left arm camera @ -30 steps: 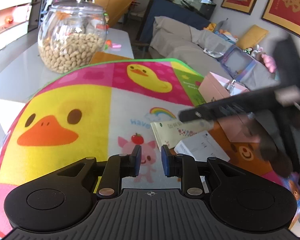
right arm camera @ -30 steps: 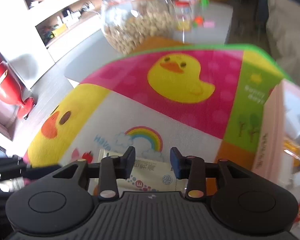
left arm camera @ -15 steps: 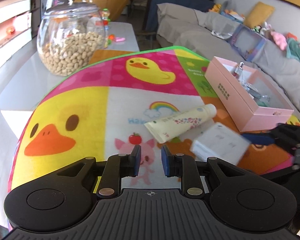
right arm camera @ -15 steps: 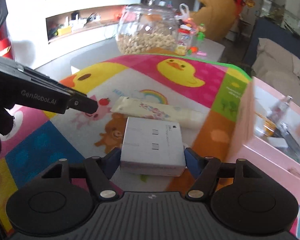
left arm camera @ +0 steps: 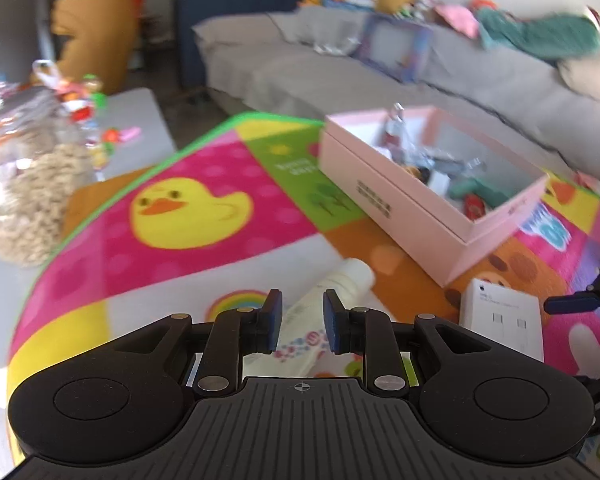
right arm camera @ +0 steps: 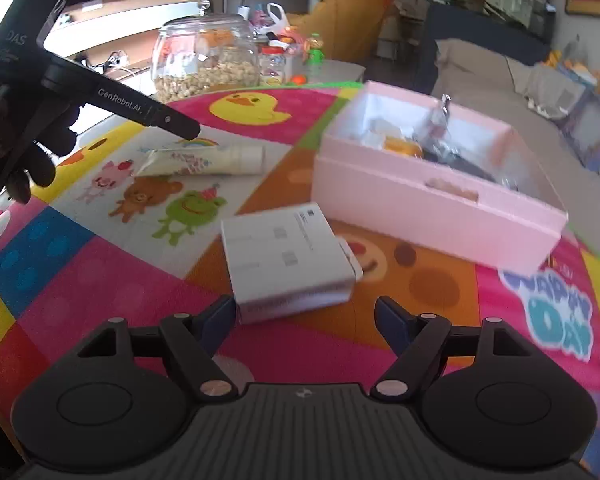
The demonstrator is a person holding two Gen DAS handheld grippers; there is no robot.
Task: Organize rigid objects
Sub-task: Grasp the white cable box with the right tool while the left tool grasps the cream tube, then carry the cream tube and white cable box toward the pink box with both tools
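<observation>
- Pink storage box (right arm camera: 440, 204), the landmark for everything else, sits open on the cartoon play mat (right arm camera: 100, 280); it already holds a small bottle and several other items too blurred to name, so part of the tidying looks done.
- White carton (right arm camera: 288, 256) lies flat on the mat just in front of the pink box, apart from it and not yet put away.
- Cream tube (right arm camera: 208, 160) lies on its side on the mat to the left of the pink box, also left to sort.
- Right gripper (right arm camera: 305, 314) is spread wide and empty, hovering just short of the white carton, touching nothing.
- Left gripper (left arm camera: 299, 322) has its jaws narrowly parted and grips nothing; it hangs over the cream tube (left arm camera: 324, 312), on the near-left side of the pink box (left arm camera: 400, 208).
</observation>
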